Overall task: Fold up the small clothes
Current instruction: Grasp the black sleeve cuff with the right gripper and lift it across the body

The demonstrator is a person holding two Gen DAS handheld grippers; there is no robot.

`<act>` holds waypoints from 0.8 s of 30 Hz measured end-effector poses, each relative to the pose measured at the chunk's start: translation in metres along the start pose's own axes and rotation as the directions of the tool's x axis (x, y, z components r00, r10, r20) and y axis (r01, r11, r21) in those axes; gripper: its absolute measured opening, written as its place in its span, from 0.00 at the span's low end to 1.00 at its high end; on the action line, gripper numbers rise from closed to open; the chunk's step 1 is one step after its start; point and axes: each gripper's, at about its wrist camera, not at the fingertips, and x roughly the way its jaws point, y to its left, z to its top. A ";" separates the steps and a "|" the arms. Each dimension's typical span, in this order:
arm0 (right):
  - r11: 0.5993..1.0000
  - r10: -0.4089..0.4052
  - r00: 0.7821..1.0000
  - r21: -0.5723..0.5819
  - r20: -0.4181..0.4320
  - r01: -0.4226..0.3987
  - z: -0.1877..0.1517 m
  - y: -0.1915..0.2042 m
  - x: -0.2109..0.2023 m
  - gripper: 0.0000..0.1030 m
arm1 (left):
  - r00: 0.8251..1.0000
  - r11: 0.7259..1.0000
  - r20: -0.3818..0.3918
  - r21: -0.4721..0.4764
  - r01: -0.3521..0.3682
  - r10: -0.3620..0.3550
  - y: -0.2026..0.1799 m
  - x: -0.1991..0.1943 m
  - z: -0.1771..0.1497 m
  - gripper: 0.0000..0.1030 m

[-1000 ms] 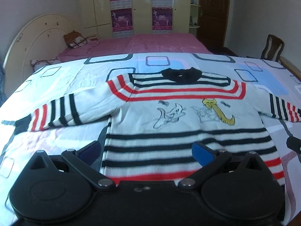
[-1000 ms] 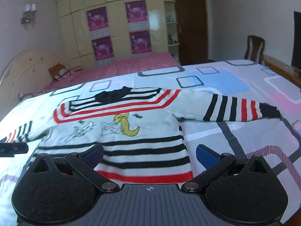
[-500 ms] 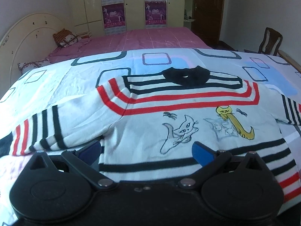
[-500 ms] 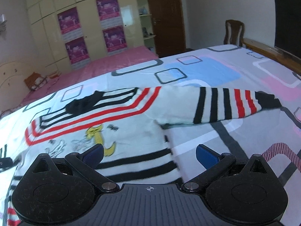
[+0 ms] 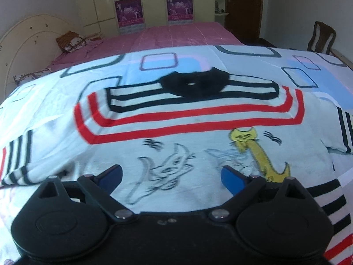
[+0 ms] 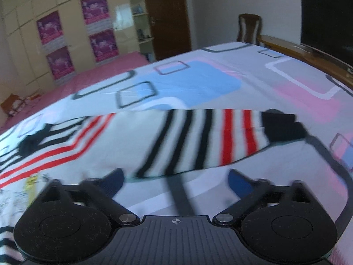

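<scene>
Both grippers gape, left gripper (image 5: 171,172) and right gripper (image 6: 175,178); pinch the white striped knit sweater's (image 5: 198,132) blurred right sleeve (image 6: 209,137), probably near its cuff.

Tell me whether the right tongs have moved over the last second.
Yes. The right tongs have swung rightward and forward over the sweater: its black collar slid to the frame's left edge, and the striped right sleeve now lies straight ahead.

Black tool (image 5: 171,174), blue fingertips (image 5: 231,175), silver screws
</scene>
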 end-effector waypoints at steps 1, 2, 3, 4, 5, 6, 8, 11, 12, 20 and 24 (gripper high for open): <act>1.000 -0.011 1.000 0.013 -0.006 0.011 0.002 -0.010 0.005 0.74 | 1.000 1.000 -0.005 -0.002 0.002 -0.002 -0.005 0.003 0.001 0.92; 0.999 -0.025 1.000 0.028 -0.009 0.025 0.005 -0.021 0.011 0.74 | 1.000 1.000 -0.009 -0.002 0.003 -0.003 -0.009 0.006 0.002 0.92; 0.998 -0.036 0.999 0.042 -0.009 0.037 0.008 -0.031 0.015 0.74 | 1.000 1.000 -0.011 -0.001 -0.001 0.001 -0.013 0.008 0.003 0.92; 0.997 -0.050 0.999 0.057 -0.010 0.051 0.011 -0.040 0.019 0.74 | 1.000 1.000 -0.013 0.002 -0.005 0.005 -0.016 0.011 0.004 0.92; 0.995 -0.069 0.998 0.076 -0.014 0.070 0.014 -0.049 0.024 0.74 | 1.000 1.000 -0.015 0.005 -0.009 0.009 -0.019 0.013 0.005 0.92; 0.992 -0.086 0.996 0.093 -0.019 0.087 0.016 -0.058 0.029 0.74 | 1.000 1.000 -0.018 0.008 -0.014 0.014 -0.022 0.015 0.006 0.92; 0.985 -0.105 0.994 0.135 -0.028 0.108 0.021 -0.074 0.038 0.74 | 0.999 1.000 -0.025 0.008 -0.021 0.022 -0.025 0.018 0.008 0.90; 0.976 -0.112 0.993 0.183 -0.041 0.118 0.027 -0.089 0.052 0.62 | 0.999 1.000 -0.032 0.012 -0.026 0.026 -0.027 0.021 0.011 0.86; 0.974 -0.117 0.992 0.192 -0.038 0.122 0.029 -0.091 0.054 0.57 | 0.999 1.000 -0.035 0.014 -0.026 0.027 -0.028 0.022 0.011 0.86; 0.968 -0.096 0.995 0.237 0.031 0.086 0.043 -0.100 0.061 0.12 | 0.998 0.999 -0.050 0.011 -0.030 0.031 -0.023 0.023 0.014 0.76; 0.986 -0.067 0.993 0.158 0.101 0.051 0.049 -0.078 0.046 0.08 | 0.999 1.000 -0.044 -0.005 -0.016 0.016 -0.013 0.022 0.015 0.74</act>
